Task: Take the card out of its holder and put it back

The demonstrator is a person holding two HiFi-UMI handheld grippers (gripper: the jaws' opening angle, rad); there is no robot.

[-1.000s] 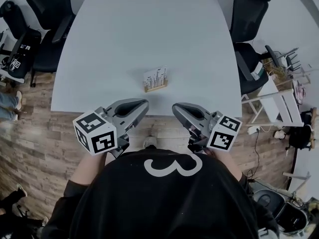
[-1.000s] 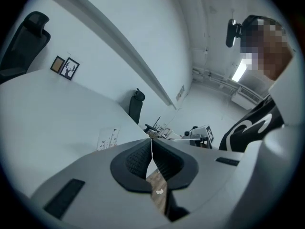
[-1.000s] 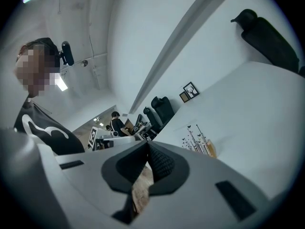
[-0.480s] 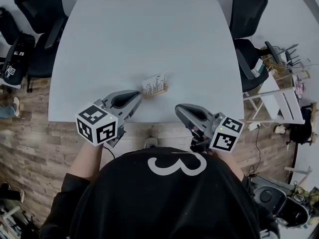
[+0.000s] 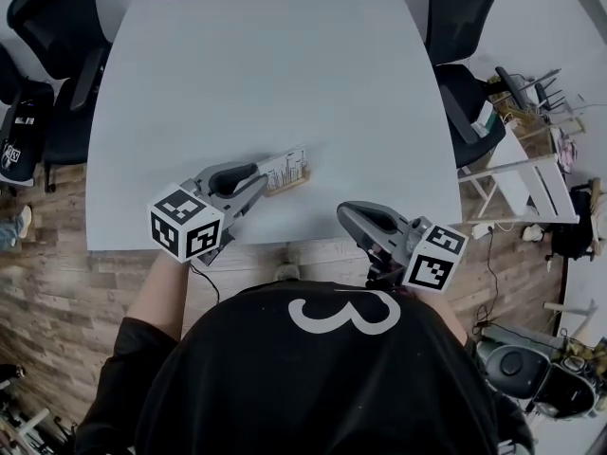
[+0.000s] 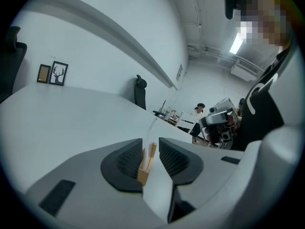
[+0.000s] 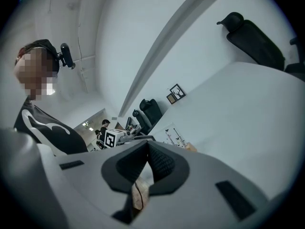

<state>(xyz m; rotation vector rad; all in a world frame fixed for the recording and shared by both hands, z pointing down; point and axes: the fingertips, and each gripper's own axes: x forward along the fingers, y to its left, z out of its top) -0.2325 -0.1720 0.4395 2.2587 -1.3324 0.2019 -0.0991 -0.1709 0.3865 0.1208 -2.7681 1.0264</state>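
A white card (image 5: 287, 167) with a dark line drawing stands upright in a low wooden holder (image 5: 292, 184) near the front edge of the white table (image 5: 266, 64). My left gripper (image 5: 264, 180) has reached the holder's left end. In the left gripper view the wooden holder (image 6: 144, 168) and the card's thin edge (image 6: 152, 128) sit in the narrow gap of the left gripper (image 6: 150, 149), whose jaws stand slightly apart, open. My right gripper (image 5: 343, 211) hangs off the table's front edge, empty. In its own view the right gripper (image 7: 147, 147) is shut, with the card (image 7: 174, 133) further off.
Black office chairs (image 5: 52, 17) stand at the table's far left, and another chair (image 5: 455, 17) stands at its right. Wooden floor (image 5: 57, 282) lies below the table's front edge. A white rack (image 5: 531, 183) and clutter stand at the right.
My left gripper has moved forward over the table edge, from in front of my body to the holder's left end. The right gripper has barely moved.
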